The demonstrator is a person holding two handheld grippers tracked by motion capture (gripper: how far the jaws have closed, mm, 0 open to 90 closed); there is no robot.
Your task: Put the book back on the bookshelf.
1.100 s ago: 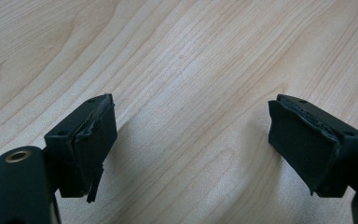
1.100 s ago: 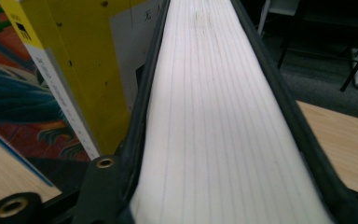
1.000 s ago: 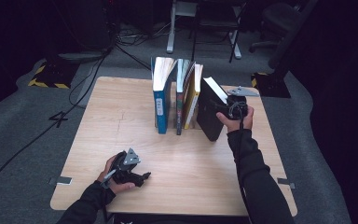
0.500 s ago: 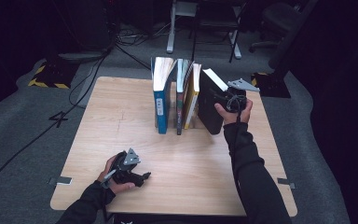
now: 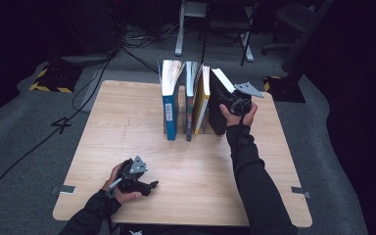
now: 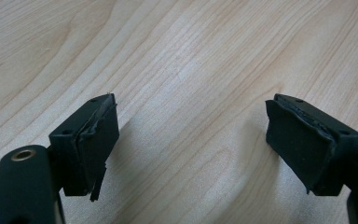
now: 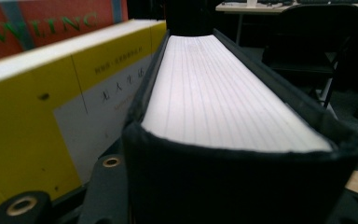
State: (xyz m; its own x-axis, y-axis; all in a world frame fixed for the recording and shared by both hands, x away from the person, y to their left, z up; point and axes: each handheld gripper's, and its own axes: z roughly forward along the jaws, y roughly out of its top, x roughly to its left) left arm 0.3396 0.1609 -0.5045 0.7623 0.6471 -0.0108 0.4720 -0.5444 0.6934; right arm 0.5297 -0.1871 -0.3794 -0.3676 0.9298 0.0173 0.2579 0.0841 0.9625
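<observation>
right gripper (image 5: 235, 104) clamped on black book (image 7: 223, 93), apparently across its spine | book leans at right end of upright row, beside yellow book (image 7: 37, 116) | left gripper (image 6: 191, 140) wide open, empty, low over table (image 5: 127, 127) | step: closing it up against the row | next: push upright, flush.

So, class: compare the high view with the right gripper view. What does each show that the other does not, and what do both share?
High view alone: the wooden table, the blue book upright, and the left hand-held gripper resting open near the front edge.

Right gripper view alone: the black book's ruled white page edges close up and printed characters on the yellow book.

Both: the right hand-held gripper gripping the black book beside the yellow book.
</observation>
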